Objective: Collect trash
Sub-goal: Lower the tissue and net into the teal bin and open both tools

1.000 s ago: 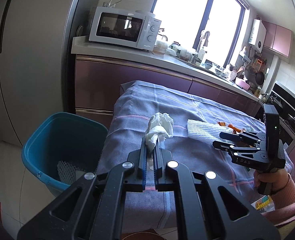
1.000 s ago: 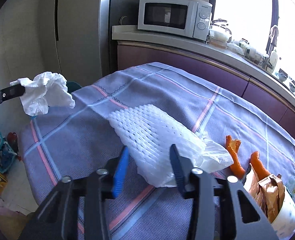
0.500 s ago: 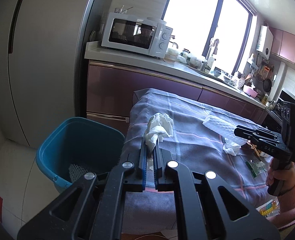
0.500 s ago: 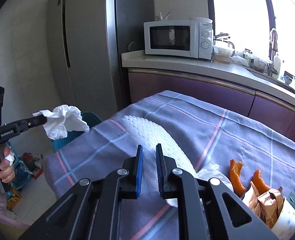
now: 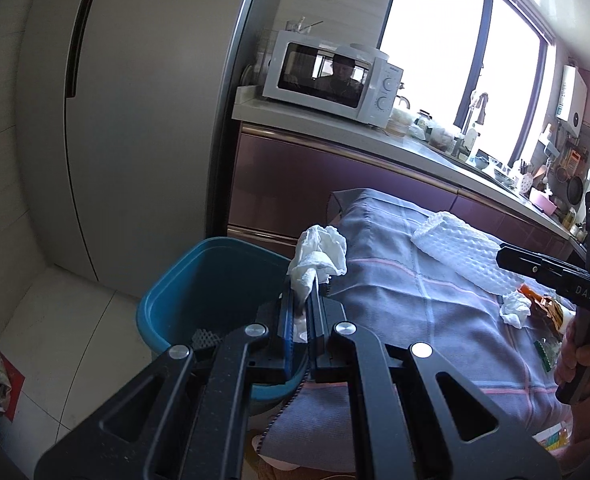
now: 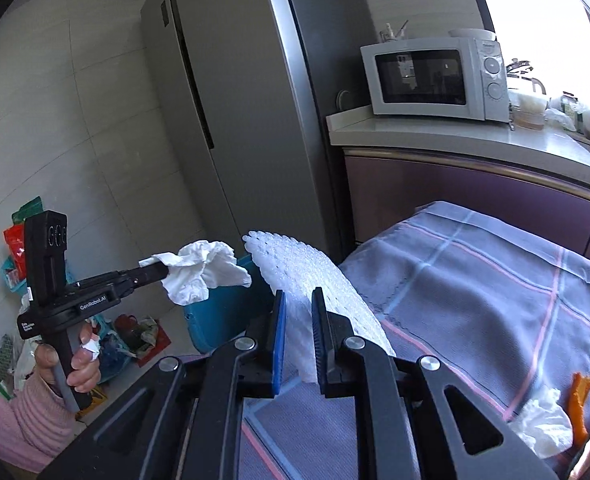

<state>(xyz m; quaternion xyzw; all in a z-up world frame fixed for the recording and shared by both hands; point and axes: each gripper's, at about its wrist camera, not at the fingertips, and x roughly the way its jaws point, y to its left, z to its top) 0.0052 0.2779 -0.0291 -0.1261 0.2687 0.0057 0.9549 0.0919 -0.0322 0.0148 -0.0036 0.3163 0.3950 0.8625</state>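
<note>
— Kitchen floor on the left, pale tiles, with the blue bin [image 5: 215,292] standing against the end of the tabletop [image 5: 435,320]. Where is the tissue [image 5: 319,258] now?

— Pinched in the left hand-held gripper [image 5: 302,308], fingers pressed together on it. A second ago it hung over the checked cloth; now it sits at the bin's near rim, almost over the opening. Some white mesh already lies at the bottom of the bin.

— So that piece is close to done?

— I'd judge so: a little further left, then spread the fingers and it should drop in. Light paper may cling to the pads, so a small shake could help.

— And further right?

— The foam net [image 6: 307,280] has come up off the cloth. The right hand-held gripper [image 6: 297,340], spread wide a second ago, now pinches the net's lower edge, and the net stands up in the air, pointing toward the bin.

— What's left on the tabletop?

— A small crumpled tissue [image 6: 543,426], orange peel [image 6: 581,400] and a wrapper at the far right edge. Those still wait for collection.
</note>
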